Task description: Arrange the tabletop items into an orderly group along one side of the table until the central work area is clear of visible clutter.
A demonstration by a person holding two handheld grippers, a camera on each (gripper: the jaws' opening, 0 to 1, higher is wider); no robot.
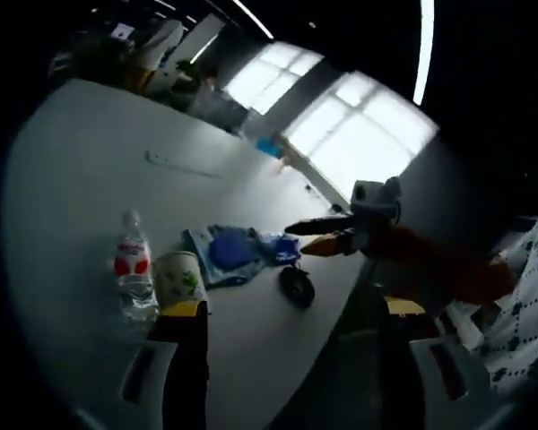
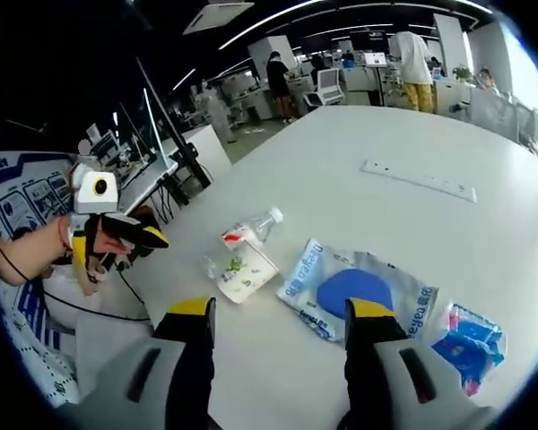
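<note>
Both grippers (image 1: 290, 315) (image 2: 281, 313): jaws apart, holding nothing. Near table (image 2: 359, 125) edge: bottle (image 2: 249, 233) w/ red label, cup (image 2: 243, 274), wipes pack (image 2: 363, 296) w/ blue lid, blue pouch (image 2: 471, 345). Label text unreadable.

Blue lettering runs along the edge of the white-and-blue packet (image 2: 363, 291) on the worktop, too small and skewed to read. The water bottle (image 1: 134, 269) carries a red-and-white label with no legible words.
</note>
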